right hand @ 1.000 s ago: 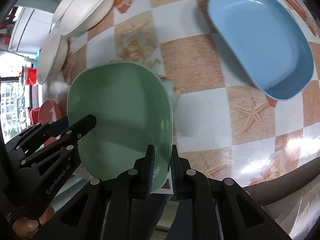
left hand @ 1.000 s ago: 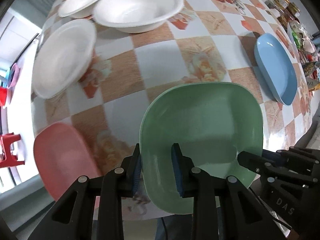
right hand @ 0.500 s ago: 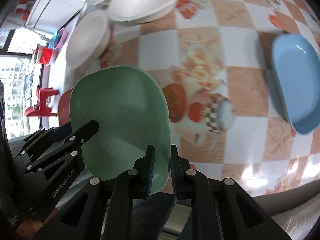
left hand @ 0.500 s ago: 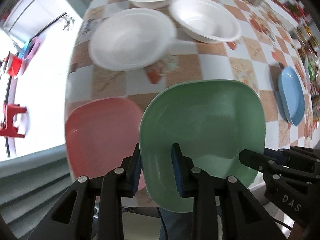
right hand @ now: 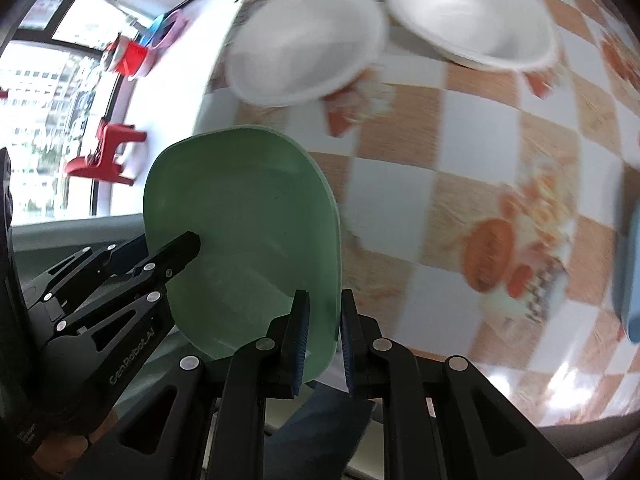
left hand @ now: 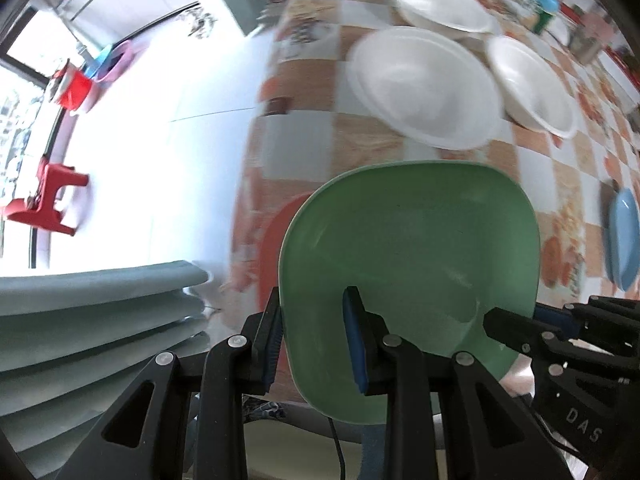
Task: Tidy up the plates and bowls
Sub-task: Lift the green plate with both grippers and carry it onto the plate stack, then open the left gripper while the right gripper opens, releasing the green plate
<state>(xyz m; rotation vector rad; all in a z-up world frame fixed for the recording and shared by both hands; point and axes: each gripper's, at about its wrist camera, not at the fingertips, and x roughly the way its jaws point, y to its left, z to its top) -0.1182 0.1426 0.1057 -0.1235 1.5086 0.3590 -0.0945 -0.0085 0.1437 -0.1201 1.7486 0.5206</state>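
Below, seemingly red plate (left hand: 276, 240), green plate (left hand: 408, 248) overlapping

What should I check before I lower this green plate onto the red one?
1. Left gripper pinching the green plate rim: ok.
2. Right gripper pinching the opposite rim: ok.
3. Green plate above the red plate: ok, overlapping it in the left wrist view.
4. Alignment of the two plates: cannot tell, most of the red plate is hidden.
5. White bowls clear of the drop spot: ok, farther back on the table.
6. Image sharpness: not ok, motion blur.
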